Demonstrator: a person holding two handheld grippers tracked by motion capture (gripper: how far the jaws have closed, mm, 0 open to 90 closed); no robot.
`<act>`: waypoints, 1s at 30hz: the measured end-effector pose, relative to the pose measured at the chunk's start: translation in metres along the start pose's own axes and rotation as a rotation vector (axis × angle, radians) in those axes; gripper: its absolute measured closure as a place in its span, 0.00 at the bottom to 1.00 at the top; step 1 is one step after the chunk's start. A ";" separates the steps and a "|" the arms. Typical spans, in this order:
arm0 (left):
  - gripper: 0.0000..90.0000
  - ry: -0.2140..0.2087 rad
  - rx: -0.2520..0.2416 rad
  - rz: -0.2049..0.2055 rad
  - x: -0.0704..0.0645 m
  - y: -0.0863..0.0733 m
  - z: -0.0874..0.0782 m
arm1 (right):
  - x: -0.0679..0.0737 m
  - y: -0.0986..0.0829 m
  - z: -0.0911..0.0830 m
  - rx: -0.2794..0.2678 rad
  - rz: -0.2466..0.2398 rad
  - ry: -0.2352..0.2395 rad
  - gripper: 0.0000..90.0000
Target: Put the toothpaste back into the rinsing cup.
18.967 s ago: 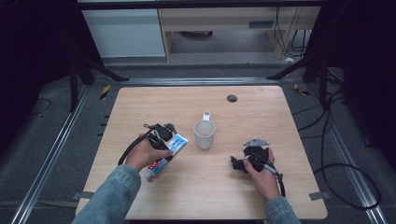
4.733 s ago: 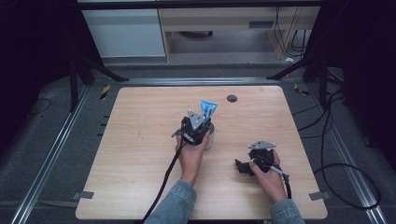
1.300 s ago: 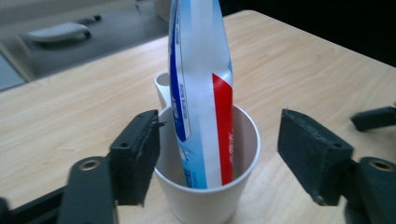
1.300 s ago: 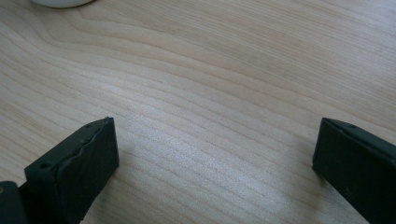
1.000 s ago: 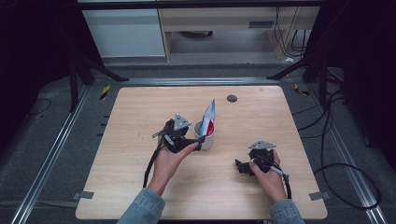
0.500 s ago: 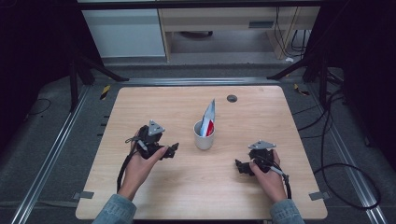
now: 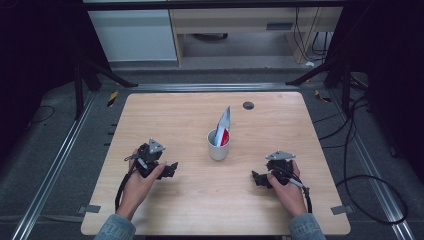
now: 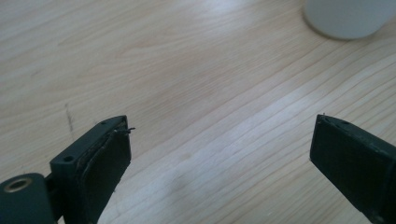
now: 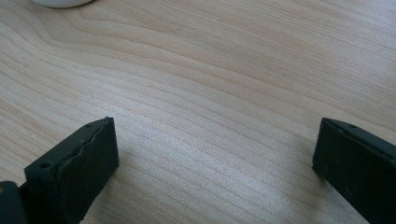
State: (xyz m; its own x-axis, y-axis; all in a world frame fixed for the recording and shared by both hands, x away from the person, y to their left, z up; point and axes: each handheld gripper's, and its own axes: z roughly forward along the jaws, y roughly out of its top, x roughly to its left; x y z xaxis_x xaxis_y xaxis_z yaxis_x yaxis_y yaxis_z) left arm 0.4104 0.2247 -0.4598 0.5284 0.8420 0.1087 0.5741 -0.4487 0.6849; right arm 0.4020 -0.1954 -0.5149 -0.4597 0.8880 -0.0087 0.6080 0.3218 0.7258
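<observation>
Wooden counter [image 7: 200, 115] carried the white cup [image 7: 218, 146] (toothpaste tube [image 7: 223, 126] upright inside); we held both grippers' [image 7: 170, 169] [image 7: 257, 178] fingers spread, empty.

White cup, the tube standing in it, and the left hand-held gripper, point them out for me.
White cup [image 7: 218, 150], high view, on its front wall.
Tube [image 7: 223, 125], high view, on its upper flat end.
Left hand-held gripper [image 7: 172, 169], high view, between its open jaw tips.
</observation>
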 end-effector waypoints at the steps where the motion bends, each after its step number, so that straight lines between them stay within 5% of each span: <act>1: 0.05 0.003 0.009 -0.003 0.003 -0.003 0.001 | 0.000 0.000 0.000 0.000 0.000 0.000 0.01; 9: 0.05 0.052 0.038 -0.048 0.030 -0.024 0.003 | 0.000 0.001 0.001 0.002 -0.001 0.000 0.00; 19: 0.06 0.089 -0.015 -0.203 0.065 -0.045 0.017 | 0.000 0.002 0.002 0.000 -0.002 0.005 0.00; 30: 0.03 0.100 -0.025 -0.219 0.081 -0.051 0.032 | 0.001 0.001 0.001 0.001 -0.003 0.004 0.00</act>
State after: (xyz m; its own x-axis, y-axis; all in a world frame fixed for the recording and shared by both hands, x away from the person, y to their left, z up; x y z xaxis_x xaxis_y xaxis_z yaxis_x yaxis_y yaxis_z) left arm 0.4437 0.3059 -0.5087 0.3278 0.9444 0.0261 0.6515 -0.2460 0.7176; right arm 0.4023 -0.1936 -0.5150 -0.4640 0.8858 -0.0078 0.6071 0.3244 0.7254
